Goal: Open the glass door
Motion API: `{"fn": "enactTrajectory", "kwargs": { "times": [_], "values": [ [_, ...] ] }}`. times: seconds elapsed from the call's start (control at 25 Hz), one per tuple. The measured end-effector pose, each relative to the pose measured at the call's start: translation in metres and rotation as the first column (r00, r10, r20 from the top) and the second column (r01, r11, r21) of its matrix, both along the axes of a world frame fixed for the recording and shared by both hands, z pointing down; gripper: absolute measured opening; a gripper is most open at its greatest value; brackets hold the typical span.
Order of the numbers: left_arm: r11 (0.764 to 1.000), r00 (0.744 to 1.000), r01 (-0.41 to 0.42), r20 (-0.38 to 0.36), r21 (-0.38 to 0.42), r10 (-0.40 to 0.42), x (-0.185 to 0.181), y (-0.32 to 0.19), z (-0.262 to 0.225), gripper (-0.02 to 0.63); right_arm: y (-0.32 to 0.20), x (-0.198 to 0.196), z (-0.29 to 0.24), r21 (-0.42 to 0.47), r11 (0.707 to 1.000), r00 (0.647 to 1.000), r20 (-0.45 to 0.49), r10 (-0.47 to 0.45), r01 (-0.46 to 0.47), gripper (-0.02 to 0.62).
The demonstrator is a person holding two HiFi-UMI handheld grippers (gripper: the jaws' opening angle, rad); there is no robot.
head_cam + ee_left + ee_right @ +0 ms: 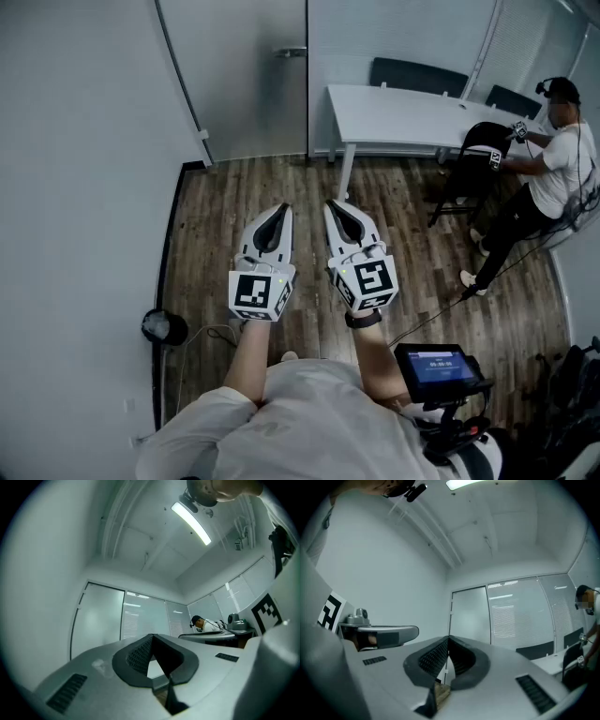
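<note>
Left hand-held gripper point(279, 210) and right hand-held gripper point(334, 205) are both closed on nothing. Glass door point(239, 84) is straight ahead of us, well apart. Its handle point(291, 52) runs level, roughly between our tips and slightly nearer the left.

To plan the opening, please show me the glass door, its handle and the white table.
glass door point(246, 84), head view, middle of pane
handle point(291, 52), head view, its lever
white table point(403, 117), head view, bare top

Head view looks down; both gripper views face the glass door point(469, 616)
</note>
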State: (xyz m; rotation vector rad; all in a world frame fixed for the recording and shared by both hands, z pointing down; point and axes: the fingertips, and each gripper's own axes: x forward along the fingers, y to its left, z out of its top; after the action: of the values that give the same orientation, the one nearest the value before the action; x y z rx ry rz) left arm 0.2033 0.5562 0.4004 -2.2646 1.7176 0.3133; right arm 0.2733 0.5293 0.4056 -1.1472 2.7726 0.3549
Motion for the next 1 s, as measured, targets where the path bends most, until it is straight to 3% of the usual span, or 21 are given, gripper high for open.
{"fn": "enactTrajectory", "kwargs": {
  "times": [0.44, 0.6, 0.76, 1.0],
  "values": [
    [1.0, 1.0, -0.003, -0.018, 0.012, 0.003, 0.02, 0.005, 0.015, 0.002, 0.008, 0.012, 0.023, -0.033, 0.999, 1.0, -0.003, -0.011, 0.01, 0.003],
    [1.0, 1.0, 0.019, -0.017, -0.021, -0.019, 0.033, 0.004, 0.026, 0.002, -0.001, 0.031, 0.037, -0.076, 0.997, 1.0, -0.007, -0.002, 0.001, 0.002],
    [0.999, 0.999, 0.024, -0.031, -0.048, -0.026, 0.021, 0.008, 0.04, 0.002, 0.004, 0.023, 0.051, -0.106, 0.994, 1.0, -0.005, -0.01, 0.009, 0.003],
    [0.996, 0.997, -0.006, -0.08, -0.084, 0.0, 0.03, -0.08, 0.032, 0.002, -0.08, 0.039, 0.04, -0.161, 0.987, 0.999, 0.03, 0.022, -0.016, 0.002]
  ]
}}
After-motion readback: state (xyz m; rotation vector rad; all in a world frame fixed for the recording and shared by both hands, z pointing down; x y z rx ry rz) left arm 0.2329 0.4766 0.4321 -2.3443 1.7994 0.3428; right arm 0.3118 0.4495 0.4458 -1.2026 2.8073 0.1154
